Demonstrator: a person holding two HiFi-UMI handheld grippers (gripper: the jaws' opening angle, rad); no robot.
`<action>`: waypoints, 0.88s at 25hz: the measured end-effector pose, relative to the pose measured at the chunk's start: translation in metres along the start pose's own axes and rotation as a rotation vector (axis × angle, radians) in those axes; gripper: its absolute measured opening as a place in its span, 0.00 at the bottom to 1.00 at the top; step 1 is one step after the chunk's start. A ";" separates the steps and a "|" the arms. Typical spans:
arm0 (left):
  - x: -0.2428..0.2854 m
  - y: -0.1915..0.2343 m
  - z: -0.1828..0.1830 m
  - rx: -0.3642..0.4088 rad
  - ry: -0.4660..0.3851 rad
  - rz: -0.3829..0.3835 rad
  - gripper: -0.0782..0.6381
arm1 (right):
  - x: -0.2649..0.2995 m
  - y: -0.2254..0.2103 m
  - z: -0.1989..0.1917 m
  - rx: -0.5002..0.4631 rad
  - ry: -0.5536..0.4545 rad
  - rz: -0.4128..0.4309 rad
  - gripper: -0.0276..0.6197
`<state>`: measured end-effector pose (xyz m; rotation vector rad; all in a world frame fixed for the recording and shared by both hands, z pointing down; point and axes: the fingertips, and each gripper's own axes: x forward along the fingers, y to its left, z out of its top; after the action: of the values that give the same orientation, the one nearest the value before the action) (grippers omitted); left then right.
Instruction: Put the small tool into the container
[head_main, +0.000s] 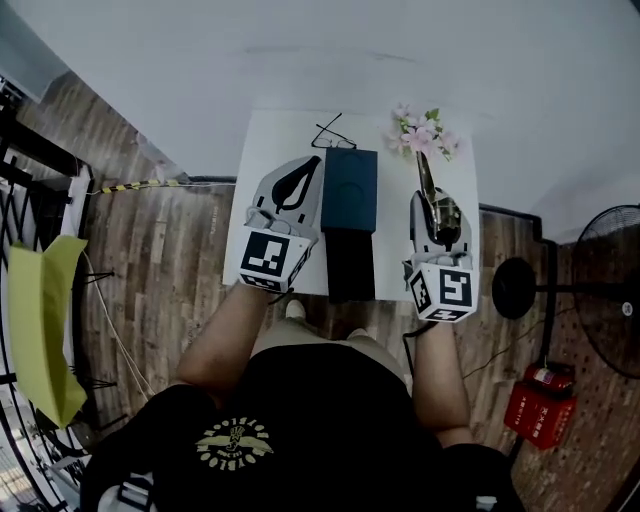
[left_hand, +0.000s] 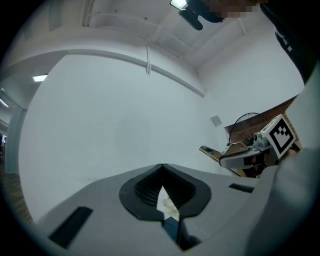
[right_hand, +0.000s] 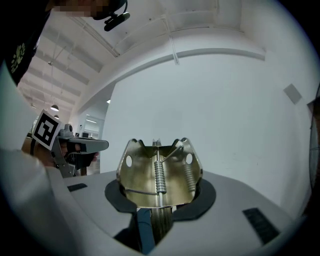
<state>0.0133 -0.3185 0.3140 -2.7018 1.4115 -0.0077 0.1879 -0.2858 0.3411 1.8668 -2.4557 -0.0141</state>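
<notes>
On the white table (head_main: 270, 140) lies a dark blue box (head_main: 349, 190), the container, with a black part (head_main: 350, 265) reaching toward the near edge. My right gripper (head_main: 437, 205) hovers to the right of the box, shut on a brass spring clip (head_main: 441, 216). In the right gripper view the clip (right_hand: 159, 175) fills the space between the jaws (right_hand: 160, 199), its coil spring facing me. My left gripper (head_main: 302, 185) is to the left of the box. Its jaws (left_hand: 161, 172) meet at the tips with nothing in them. The left gripper view also catches the right gripper (left_hand: 250, 156) with the clip's tip (left_hand: 211, 151).
Black glasses (head_main: 333, 135) lie at the table's far side, and pink flowers (head_main: 422, 135) stand at its far right. A fan (head_main: 610, 290) and a red object (head_main: 540, 405) are on the wooden floor to the right. A yellow-green sheet (head_main: 45, 320) hangs on a rack at the left.
</notes>
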 end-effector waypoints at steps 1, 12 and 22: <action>0.005 0.003 -0.003 -0.004 0.002 -0.013 0.12 | 0.003 0.000 -0.001 0.000 0.005 -0.011 0.24; 0.037 0.017 -0.045 -0.078 0.044 -0.192 0.12 | 0.014 0.023 -0.031 0.038 0.094 -0.141 0.24; 0.039 0.000 -0.096 -0.112 0.110 -0.288 0.12 | -0.009 0.050 -0.087 0.109 0.199 -0.181 0.24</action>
<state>0.0310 -0.3584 0.4080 -3.0161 1.0629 -0.1018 0.1464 -0.2611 0.4295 2.0180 -2.1924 0.2885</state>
